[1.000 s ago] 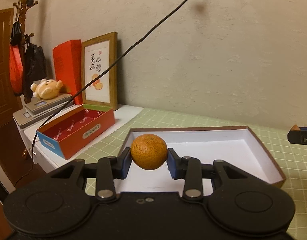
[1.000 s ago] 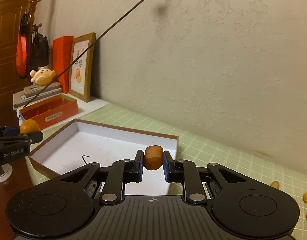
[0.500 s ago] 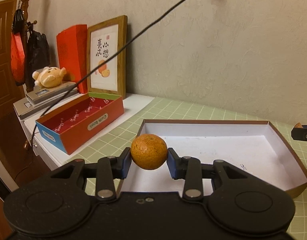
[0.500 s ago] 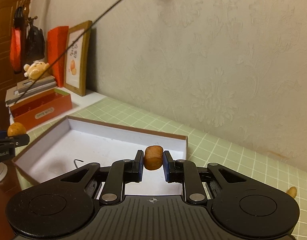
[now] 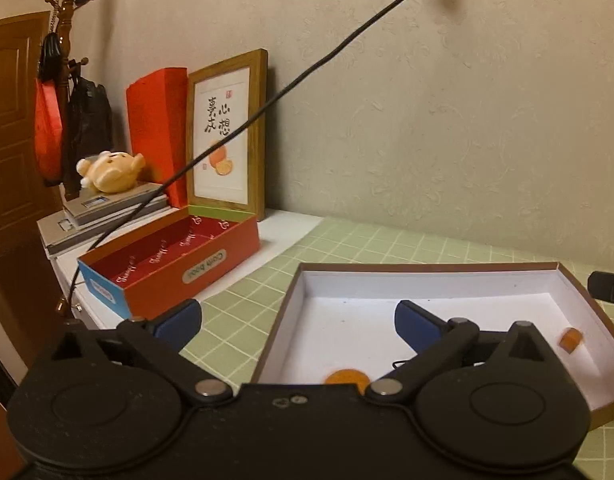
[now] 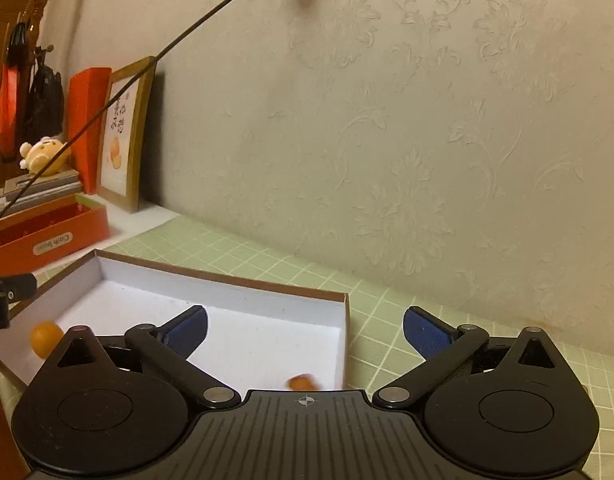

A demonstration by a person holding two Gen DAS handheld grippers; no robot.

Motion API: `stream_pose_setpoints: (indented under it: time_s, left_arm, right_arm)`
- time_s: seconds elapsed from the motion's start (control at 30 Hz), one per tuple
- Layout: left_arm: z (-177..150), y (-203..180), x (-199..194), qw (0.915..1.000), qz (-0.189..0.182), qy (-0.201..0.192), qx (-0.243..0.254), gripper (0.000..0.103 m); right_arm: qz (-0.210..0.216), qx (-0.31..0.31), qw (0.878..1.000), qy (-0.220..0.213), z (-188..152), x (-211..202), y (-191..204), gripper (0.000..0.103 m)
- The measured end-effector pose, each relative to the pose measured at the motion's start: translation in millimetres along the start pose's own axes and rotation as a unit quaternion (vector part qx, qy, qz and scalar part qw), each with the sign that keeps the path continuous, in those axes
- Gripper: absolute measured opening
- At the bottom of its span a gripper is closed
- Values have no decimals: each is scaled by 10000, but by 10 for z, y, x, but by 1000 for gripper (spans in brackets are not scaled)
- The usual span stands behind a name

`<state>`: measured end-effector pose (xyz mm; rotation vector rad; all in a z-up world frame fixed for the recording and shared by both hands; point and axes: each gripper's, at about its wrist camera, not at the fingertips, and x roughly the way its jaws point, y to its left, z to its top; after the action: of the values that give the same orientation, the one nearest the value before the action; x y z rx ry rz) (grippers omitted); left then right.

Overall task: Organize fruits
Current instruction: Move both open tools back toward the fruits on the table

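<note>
Both grippers hang over the shallow white-lined box [image 5: 427,284] on the green checked mat [image 6: 447,320]. The left gripper [image 5: 299,322] has just been opening; its blue pads stand wide apart with nothing between them, and the orange [image 5: 347,378] lies on the box floor just below, partly hidden by the gripper body. The right gripper [image 6: 305,330] has also just been opening and holds nothing; the small brownish-orange fruit [image 6: 301,382] lies in the box's near right corner. A red carton [image 5: 175,264] stands beyond the box's left side.
</note>
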<state>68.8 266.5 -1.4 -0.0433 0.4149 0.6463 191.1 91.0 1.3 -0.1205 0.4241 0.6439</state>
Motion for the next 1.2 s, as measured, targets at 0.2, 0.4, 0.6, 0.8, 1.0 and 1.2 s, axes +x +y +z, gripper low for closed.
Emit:
stream_pose_setpoints:
  time_s: [0.2, 0.4, 0.6, 0.8, 1.0, 1.2]
  left_arm:
    - [6, 38, 0, 10000, 19, -5, 18, 97]
    - [5, 12, -57, 10000, -15, 9, 81, 97]
    - [16, -6, -98, 9999, -50, -3, 88, 97]
    - [94, -86, -287, 9996, -201, -108, 141, 97]
    - [145, -267, -543, 9984, -448, -266, 220, 97]
    - [128, -498, -795, 9959, -738, -377, 369, 97]
  right_arm:
    - [63, 65, 9999, 80, -27, -9, -14, 103]
    - [59, 129, 9998, 106, -12, -23, -9, 103]
    - [38, 193, 9997, 119, -3, -33, -46, 103]
    - [23, 165, 9999, 14, 43, -218, -107, 103]
    - [-35, 148, 9998, -147, 100, -466, -228, 103]
    - [-145, 223, 9995, -192, 44, -802, -426, 103]
